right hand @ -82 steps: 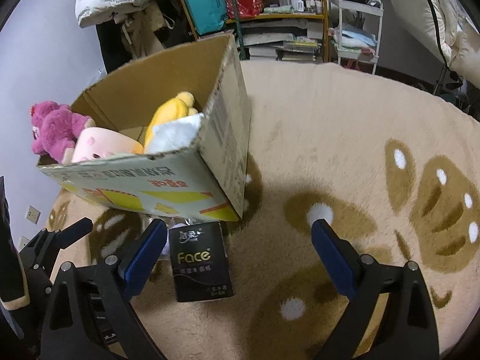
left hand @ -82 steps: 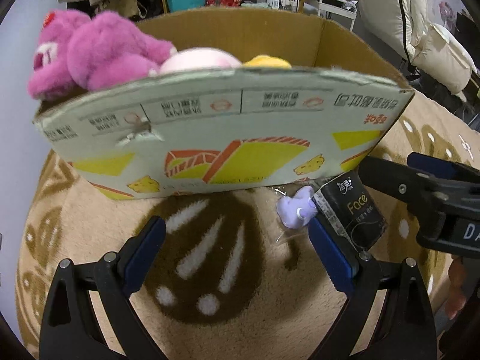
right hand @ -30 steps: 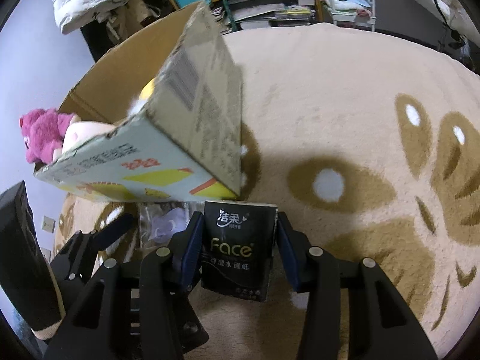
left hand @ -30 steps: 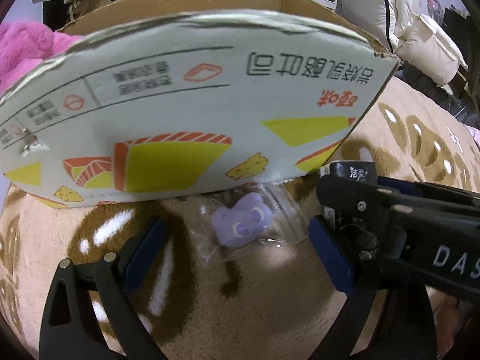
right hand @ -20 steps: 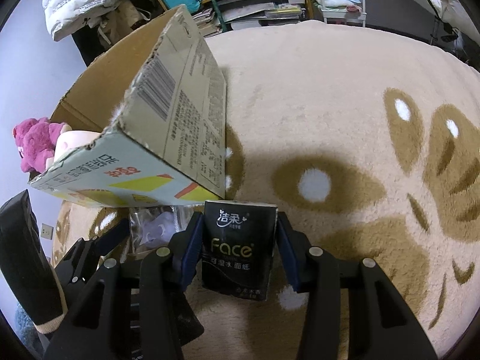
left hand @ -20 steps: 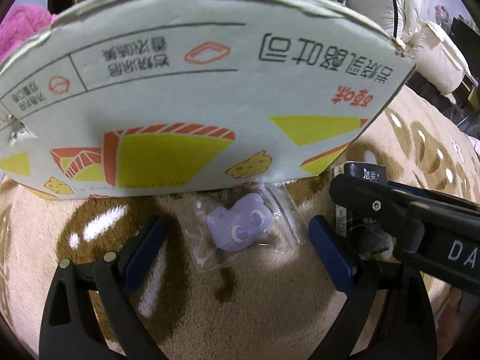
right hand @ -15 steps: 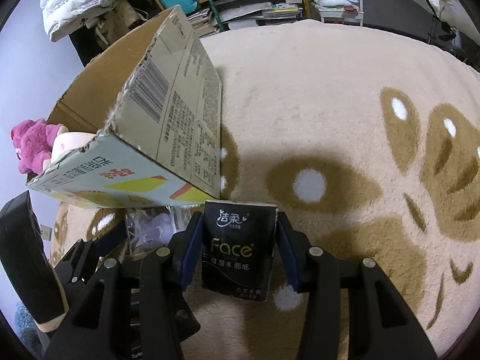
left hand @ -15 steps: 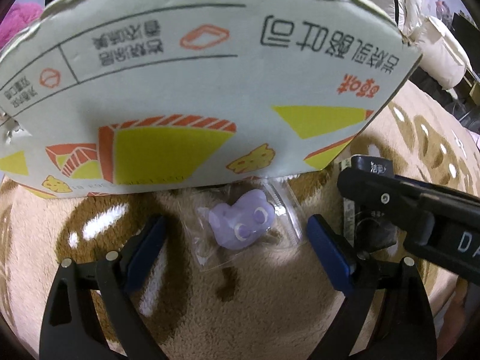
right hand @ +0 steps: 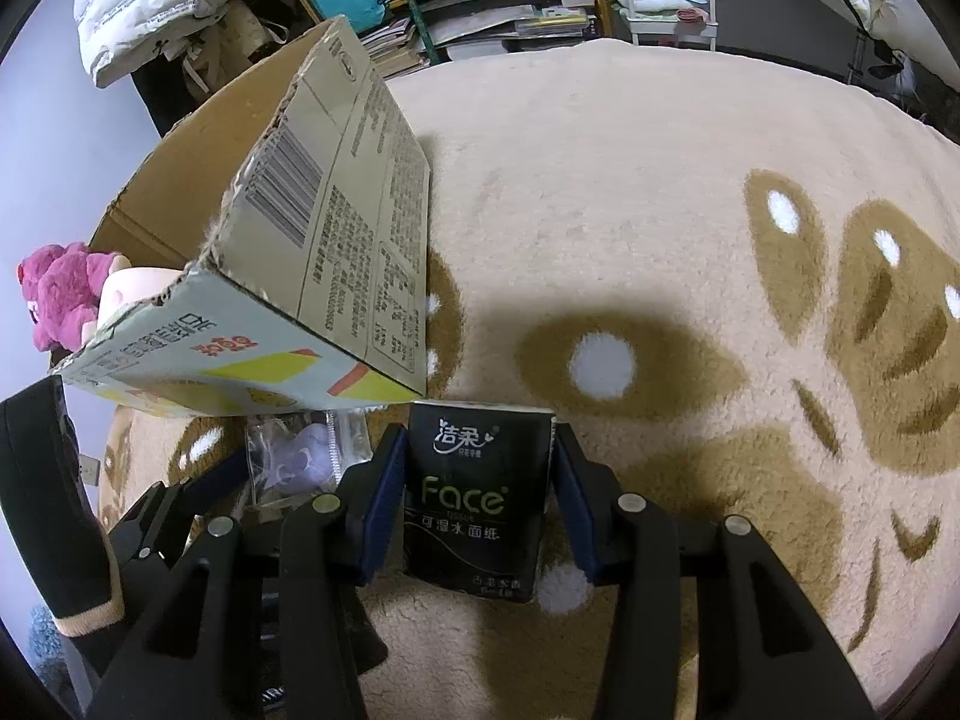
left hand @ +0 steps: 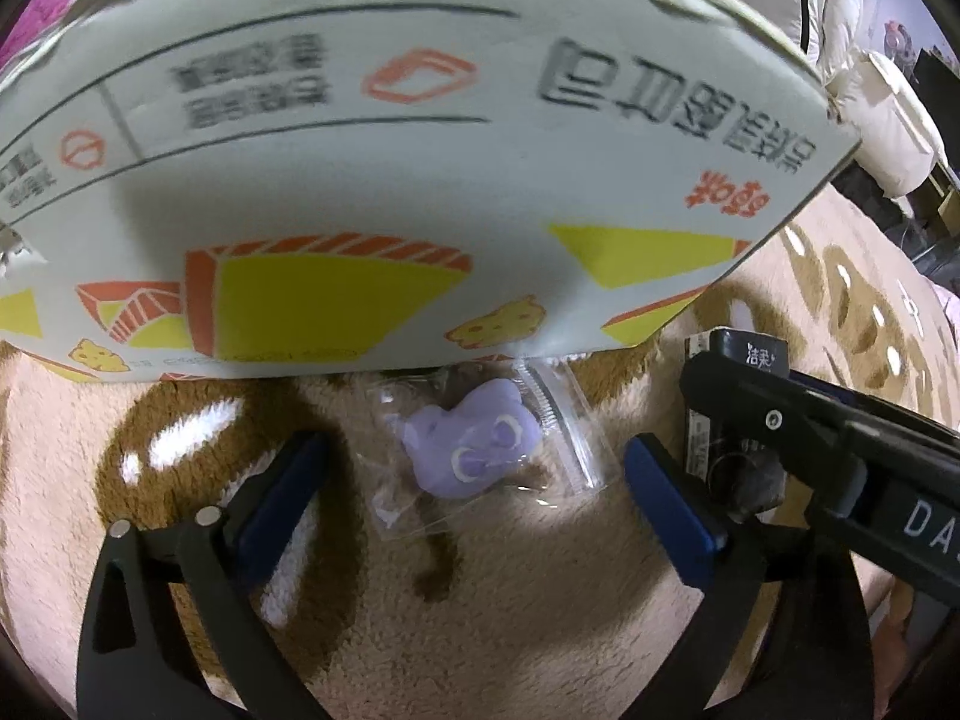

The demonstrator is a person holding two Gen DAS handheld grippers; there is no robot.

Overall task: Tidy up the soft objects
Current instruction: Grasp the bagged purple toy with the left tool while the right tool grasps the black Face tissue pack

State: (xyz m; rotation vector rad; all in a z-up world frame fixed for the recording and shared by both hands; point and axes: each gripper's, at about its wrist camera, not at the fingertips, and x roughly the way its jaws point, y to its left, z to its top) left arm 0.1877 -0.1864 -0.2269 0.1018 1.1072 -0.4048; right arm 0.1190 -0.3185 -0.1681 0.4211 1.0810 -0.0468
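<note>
The left gripper (left hand: 474,471), its blue-padded jaws spread wide, sits low over a beige plush rug with brown markings (left hand: 540,612). Between the jaws lies a small lilac soft toy sealed in a clear plastic zip bag (left hand: 474,450), just in front of a pale printed cardboard box wall with yellow and orange graphics (left hand: 384,192). At right, the black right gripper (left hand: 798,438) reaches in, beside a black packet (left hand: 759,354).

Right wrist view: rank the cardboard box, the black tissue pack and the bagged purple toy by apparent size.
1. cardboard box
2. black tissue pack, enlarged by nearness, clamped in the right gripper
3. bagged purple toy, partly hidden, so its true size is unsure
</note>
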